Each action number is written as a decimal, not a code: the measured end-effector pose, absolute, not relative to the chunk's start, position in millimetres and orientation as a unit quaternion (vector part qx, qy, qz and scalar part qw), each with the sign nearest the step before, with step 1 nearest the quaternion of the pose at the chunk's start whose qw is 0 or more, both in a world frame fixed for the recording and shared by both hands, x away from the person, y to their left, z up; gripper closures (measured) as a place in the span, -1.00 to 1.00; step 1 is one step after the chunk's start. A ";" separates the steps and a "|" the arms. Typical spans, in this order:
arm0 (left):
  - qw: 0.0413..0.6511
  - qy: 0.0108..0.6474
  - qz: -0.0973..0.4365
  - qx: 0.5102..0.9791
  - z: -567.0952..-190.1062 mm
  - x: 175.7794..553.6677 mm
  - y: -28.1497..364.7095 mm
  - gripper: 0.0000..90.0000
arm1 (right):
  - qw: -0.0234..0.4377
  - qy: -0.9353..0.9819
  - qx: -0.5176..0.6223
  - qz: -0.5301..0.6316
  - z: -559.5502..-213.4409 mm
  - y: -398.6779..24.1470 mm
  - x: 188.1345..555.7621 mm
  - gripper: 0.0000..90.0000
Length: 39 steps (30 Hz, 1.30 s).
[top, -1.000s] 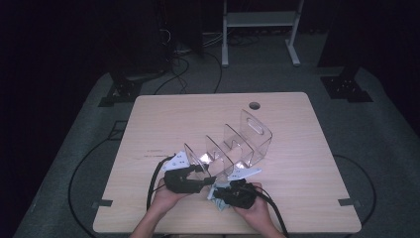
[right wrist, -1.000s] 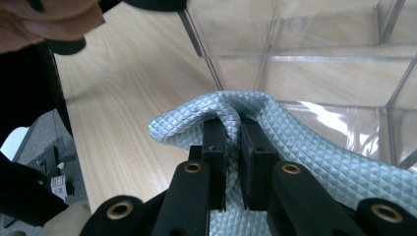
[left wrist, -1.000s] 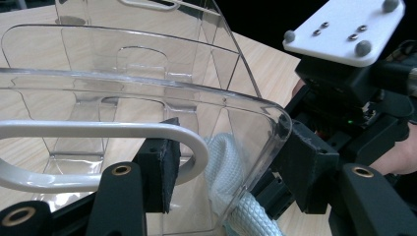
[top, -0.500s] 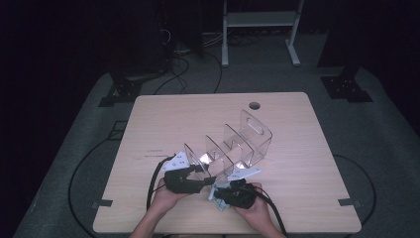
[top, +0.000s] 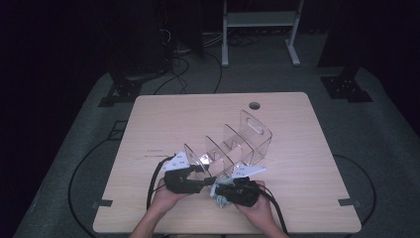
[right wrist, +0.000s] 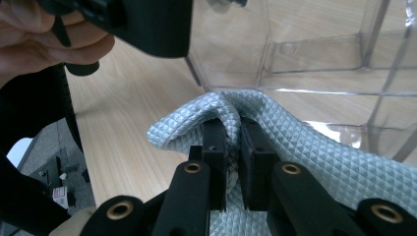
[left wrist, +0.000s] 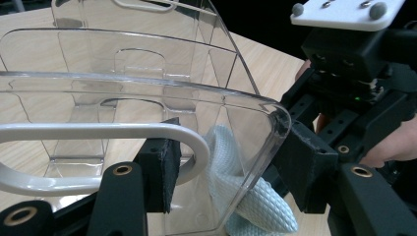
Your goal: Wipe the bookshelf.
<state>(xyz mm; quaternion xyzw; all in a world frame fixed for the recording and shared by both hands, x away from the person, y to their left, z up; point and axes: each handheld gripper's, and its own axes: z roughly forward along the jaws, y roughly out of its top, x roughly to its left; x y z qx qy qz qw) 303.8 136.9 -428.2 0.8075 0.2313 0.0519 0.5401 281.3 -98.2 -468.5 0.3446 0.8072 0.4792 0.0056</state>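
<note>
Nearest the person, the right gripper (right wrist: 231, 147) is clamped on a fold of pale blue-grey waffle-textured cloth (right wrist: 305, 147), its two pads pinching a ridge of fabric between them. The cloth lies bunched on the worktop (top: 163, 119) at the near end of a clear acrylic divider rack (top: 233, 146), touching its front wall. The left gripper (left wrist: 226, 172) straddles that front wall — one pad inside by the white-edged handle slot, the other outside at the rounded corner — and appears to be closed on the panel to steady it, though the clear plastic makes contact at the outer pad hard to confirm.

The step in hand looks like wiping the rack: one hand braces it while the other works the cloth against the front face. The next move likely calls for dragging the cloth along or up that panel with steady pressure, while the bracing grip stops the light rack from sliding or tipping.

Farther off, the rack's dividers step back toward the taller rear panel with its own handle cut-out, and a round cable hole (top: 254, 105) sits near the worktop's far edge.

From above, both grippers and the cloth are small and dim — the cloth shows as little more than a pale scrap. The room beyond is too dark to read.
</note>
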 end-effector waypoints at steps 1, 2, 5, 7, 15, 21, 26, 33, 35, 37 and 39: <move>0.540 0.231 0.052 0.807 -428.2 303.7 136.9 0.00 | 0.002 0.810 0.349 0.471 -473.6 -97.5 282.8 0.83; 0.540 0.230 0.053 0.808 -428.4 303.7 136.8 0.00 | -0.001 0.812 0.353 0.464 -478.0 -96.2 283.7 0.83; 0.540 0.229 0.053 0.808 -428.3 303.6 136.9 0.00 | -0.007 0.821 0.358 0.444 -488.5 -95.6 287.7 0.83; 0.539 0.227 0.055 0.810 -428.3 303.6 137.0 0.00 | 0.000 0.814 0.365 0.452 -483.3 -101.6 289.9 0.84; 0.535 0.231 0.059 0.811 -426.8 302.9 137.1 0.00 | 0.028 0.763 0.407 0.502 -450.7 -160.8 293.9 0.85; 0.535 0.229 0.061 0.811 -427.4 302.6 136.7 0.00 | 0.063 0.733 0.434 0.521 -436.3 -184.8 301.9 0.85; 0.533 0.226 0.062 0.813 -427.7 302.3 136.6 0.00 | 0.059 0.759 0.402 0.510 -438.4 -157.5 293.5 0.85; 0.532 0.225 0.064 0.814 -427.4 302.5 136.8 0.01 | 0.091 0.742 0.420 0.514 -432.3 -175.5 302.5 0.85; 0.530 0.224 0.067 0.815 -427.5 302.4 136.1 0.01 | 0.094 0.738 0.426 0.515 -432.0 -178.8 305.3 0.85; 0.530 0.223 0.068 0.815 -427.6 302.4 136.4 0.01 | 0.100 0.743 0.422 0.510 -433.0 -172.4 302.2 0.85; 0.529 0.223 0.066 0.816 -427.4 302.7 137.3 0.01 | 0.087 0.756 0.403 0.509 -434.5 -160.0 295.9 0.85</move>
